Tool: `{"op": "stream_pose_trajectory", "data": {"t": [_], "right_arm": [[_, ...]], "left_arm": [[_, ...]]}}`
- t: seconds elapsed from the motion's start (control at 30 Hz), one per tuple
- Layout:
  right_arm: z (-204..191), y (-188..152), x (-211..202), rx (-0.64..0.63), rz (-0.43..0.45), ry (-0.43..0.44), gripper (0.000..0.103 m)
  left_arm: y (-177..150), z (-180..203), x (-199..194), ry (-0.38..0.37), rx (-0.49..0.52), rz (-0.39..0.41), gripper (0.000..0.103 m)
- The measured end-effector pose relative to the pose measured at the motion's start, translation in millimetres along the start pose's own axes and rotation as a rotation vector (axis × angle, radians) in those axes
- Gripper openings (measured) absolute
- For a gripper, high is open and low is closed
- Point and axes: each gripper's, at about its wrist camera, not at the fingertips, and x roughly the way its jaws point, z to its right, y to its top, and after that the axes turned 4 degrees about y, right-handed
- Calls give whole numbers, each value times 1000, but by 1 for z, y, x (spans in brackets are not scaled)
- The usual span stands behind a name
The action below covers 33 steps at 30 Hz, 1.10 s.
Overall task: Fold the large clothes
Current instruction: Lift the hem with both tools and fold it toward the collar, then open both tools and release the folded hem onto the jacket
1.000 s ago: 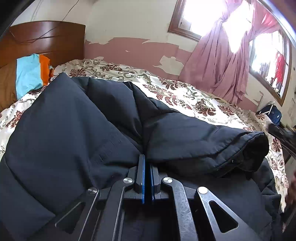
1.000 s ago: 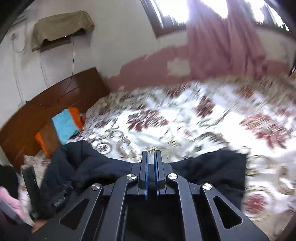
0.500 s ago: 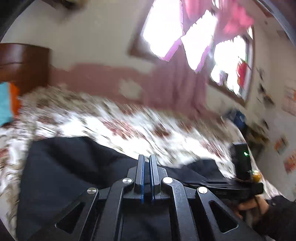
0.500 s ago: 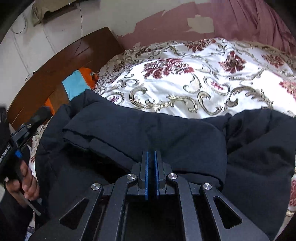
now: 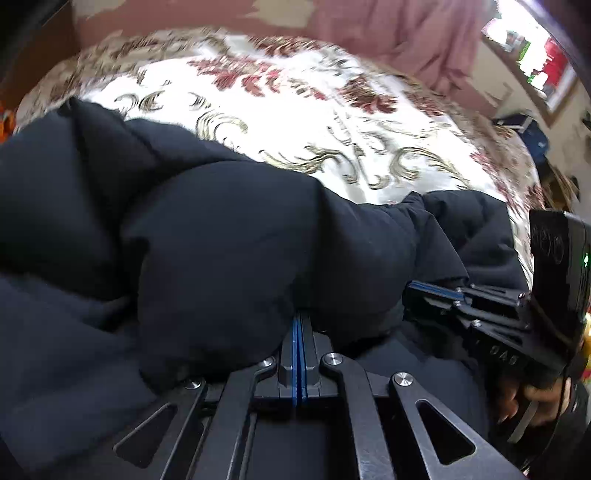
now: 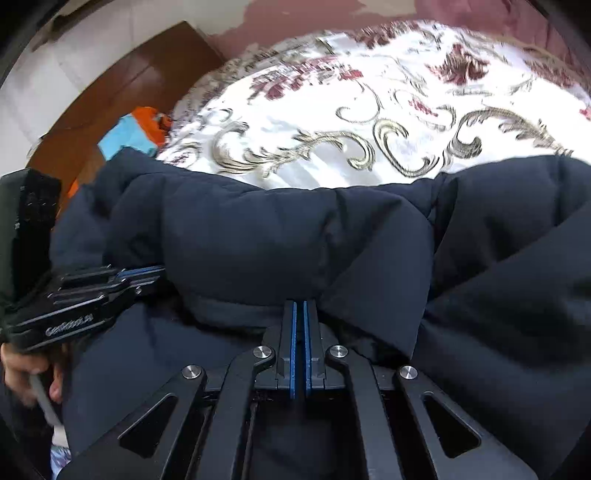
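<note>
A dark navy padded jacket (image 5: 221, 240) lies on the bed with a puffy part folded over itself. My left gripper (image 5: 298, 323) is shut, its tips tucked against the underside of that fold; I see no cloth between the pads. In the right wrist view the same jacket (image 6: 277, 236) fills the lower half. My right gripper (image 6: 299, 306) is shut too, its tips at the edge of the fold. Each gripper shows in the other's view: the right gripper (image 5: 424, 290) comes in from the right, the left gripper (image 6: 147, 273) from the left, both resting on the jacket.
The floral bedspread (image 6: 369, 110) stretches beyond the jacket. A wooden headboard (image 6: 129, 85) and blue and orange clothes (image 6: 133, 133) sit at the far left. Pink curtains (image 5: 388, 33) and a window (image 5: 535, 66) lie behind the bed. A hand (image 6: 22, 365) holds the left gripper's handle.
Both grippers have tipped downward and dropped close onto the jacket. The left one swung up toward the window half a second ago, then came back down against the fold.
</note>
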Motion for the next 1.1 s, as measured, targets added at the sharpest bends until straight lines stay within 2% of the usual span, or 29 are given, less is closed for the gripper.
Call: {"op": "stream_pose_trajectory", "data": {"t": [0.17,0.3,0.4,0.5,0.73,0.9,1.0,1.1], "right_arm": [[3,4,19,5,-6,-9,0],[10,6,34,38,2,1,0],[1,2,36,9,9,-37,0],[-7,-1,36,-10,21,-67,0],[-8,0,35,6,43,-70,0],[0,-10,8,50,104,-14,0],[-6,-14,-8,35,141,-39,4],[-11,-16,-25,30,189,-49,16]], "left_arm": [[5,3,14,49,-19,-15,4],[5,-2,23,48,-60,1,4],[2,5,25,96,-28,22,4],[-1,9,21,113,-13,43,4],[-1,-2,22,70,-23,74,4],[-20,-3,-2,17,2,175,4],[-27,-7,-18,-18,-1,223,4],[-33,-7,-37,-19,-1,278,4]]}}
